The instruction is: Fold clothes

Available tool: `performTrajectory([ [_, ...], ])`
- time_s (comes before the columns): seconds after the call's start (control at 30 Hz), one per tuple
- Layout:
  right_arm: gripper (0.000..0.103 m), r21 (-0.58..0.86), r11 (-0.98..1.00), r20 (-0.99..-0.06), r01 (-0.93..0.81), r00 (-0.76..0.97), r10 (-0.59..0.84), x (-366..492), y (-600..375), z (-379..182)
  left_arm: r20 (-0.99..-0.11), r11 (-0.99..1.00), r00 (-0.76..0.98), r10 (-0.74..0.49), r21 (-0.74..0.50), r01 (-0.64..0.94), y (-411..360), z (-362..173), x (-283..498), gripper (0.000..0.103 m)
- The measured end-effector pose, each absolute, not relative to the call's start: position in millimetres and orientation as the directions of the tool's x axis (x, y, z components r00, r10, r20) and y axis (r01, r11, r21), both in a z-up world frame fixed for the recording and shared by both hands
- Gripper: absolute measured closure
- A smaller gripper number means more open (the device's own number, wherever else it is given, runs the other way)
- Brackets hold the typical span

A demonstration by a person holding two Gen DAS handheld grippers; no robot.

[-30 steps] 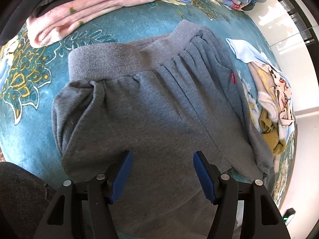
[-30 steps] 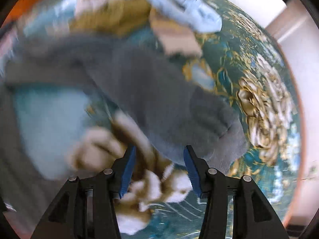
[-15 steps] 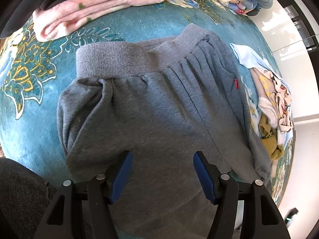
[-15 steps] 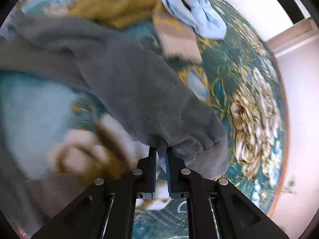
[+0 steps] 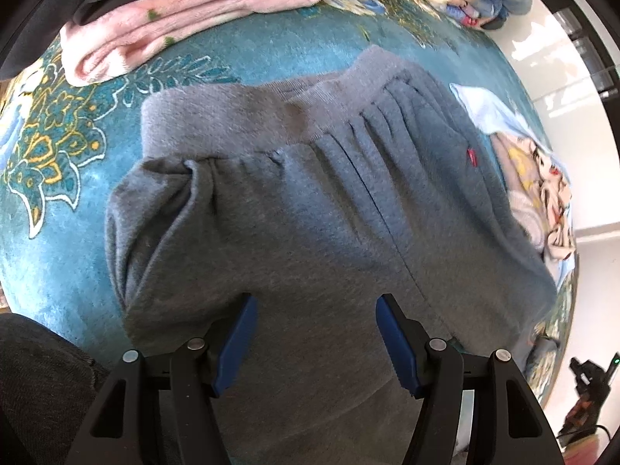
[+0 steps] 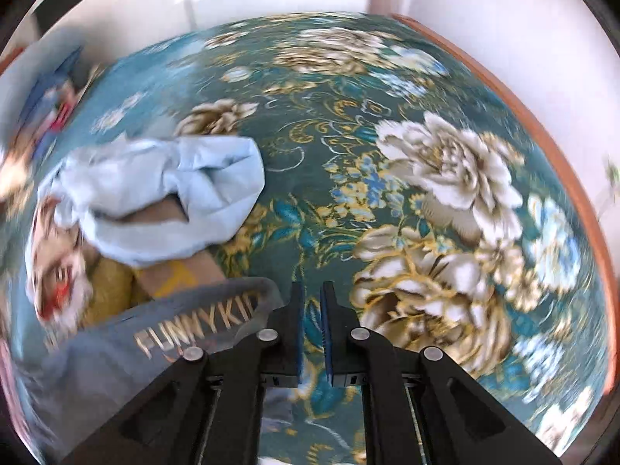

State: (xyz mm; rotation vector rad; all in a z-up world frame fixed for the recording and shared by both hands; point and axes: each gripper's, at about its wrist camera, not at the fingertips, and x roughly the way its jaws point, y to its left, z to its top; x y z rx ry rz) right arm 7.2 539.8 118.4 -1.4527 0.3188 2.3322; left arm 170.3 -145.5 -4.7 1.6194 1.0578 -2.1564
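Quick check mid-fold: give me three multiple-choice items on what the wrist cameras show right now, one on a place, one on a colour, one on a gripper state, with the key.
1. Where does the pink blanket lie relative to the grey pants?
A. beyond the waistband, on the rug
B. on top of the pants
C. between the fingers of the left hand-held gripper

2. What colour is the small tag on the pants?
A. yellow
B. red
C. white

3. How stands the left hand-held gripper?
A. shut on the pants
B. shut on the blanket
C. open over the pants

Key: 1 A, the blanket sits past the waistband with bare rug between; 2 B, the tag shows red near the pocket seam; 3 C, its blue pads stand wide apart with grey cloth showing between them.
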Motion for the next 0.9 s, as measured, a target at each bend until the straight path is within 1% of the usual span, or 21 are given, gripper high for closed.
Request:
performTrajectory([
  [0.03, 0.092, 0.001, -0.902, -0.895, -0.431, -0.404, 0.192, 9, 537, 119, -0.904, -0.699, -0.364, 0.222, -0.408, 0.587, -149, -3, 172, 0.035],
  [0.1, 0.085, 0.015, -0.920, -0.892, -0.391, -0.421, 0.164, 21, 520, 123, -0.908, -0.689, -0.373, 0.193, -0.396, 0.607, -163, 1, 172, 0.035],
  [0.17, 0.067, 0.020, -0.949, -0.893, -0.314, -0.432, 0.124, 36, 500, 121, -0.912, -0.678, -0.379, 0.160, -0.380, 0.629, -177, 6, 172, 0.035],
  [0.23, 0.059, 0.010, -0.970, -0.899, -0.243, -0.426, 0.098, 55, 481, 113, -0.915, -0.667, -0.383, 0.126, -0.364, 0.650, -192, 11, 173, 0.035],
  [0.33, 0.057, 0.024, -0.979, -0.920, -0.201, -0.388, 0.057, 90, 462, 97, -0.918, -0.648, -0.389, 0.075, -0.341, 0.681, -214, 19, 173, 0.035],
  [0.37, 0.057, 0.039, -0.978, -0.930, -0.203, -0.365, 0.039, 102, 459, 90, -0.930, -0.620, -0.359, 0.079, -0.328, 0.713, -225, 12, 174, 0.035],
  [0.53, 0.055, 0.110, -0.964, -0.970, -0.243, -0.238, -0.051, 160, 449, 54, -0.947, -0.539, -0.258, 0.191, -0.321, 0.779, -237, -29, 166, 0.035],
  [0.57, 0.050, 0.122, -0.959, -0.975, -0.255, -0.214, -0.068, 169, 449, 47, -0.951, -0.558, -0.238, 0.200, -0.310, 0.770, -234, -33, 160, 0.035],
  [0.63, 0.044, 0.150, -0.948, -0.983, -0.280, -0.149, -0.111, 187, 450, 29, -0.958, -0.615, -0.198, 0.205, -0.284, 0.736, -224, -38, 149, 0.035],
  [0.7, 0.044, 0.176, -0.939, -0.984, -0.295, -0.093, -0.155, 202, 447, 15, -0.961, -0.634, -0.184, 0.204, -0.273, 0.723, -220, -40, 144, 0.035],
  [0.8, 0.044, 0.212, -0.924, -0.977, -0.318, -0.056, -0.205, 222, 443, 1, -0.961, -0.631, -0.183, 0.208, -0.275, 0.725, -220, -42, 141, 0.039],
  [0.87, 0.044, 0.220, -0.914, -0.975, -0.341, -0.056, -0.214, 232, 442, -3, -0.961, -0.622, -0.181, 0.208, -0.273, 0.734, -221, -43, 142, 0.056],
  [0.9, 0.044, 0.215, -0.911, -0.976, -0.352, -0.055, -0.210, 236, 442, -5, -0.959, -0.616, -0.186, 0.214, -0.280, 0.736, -222, -42, 145, 0.058],
])
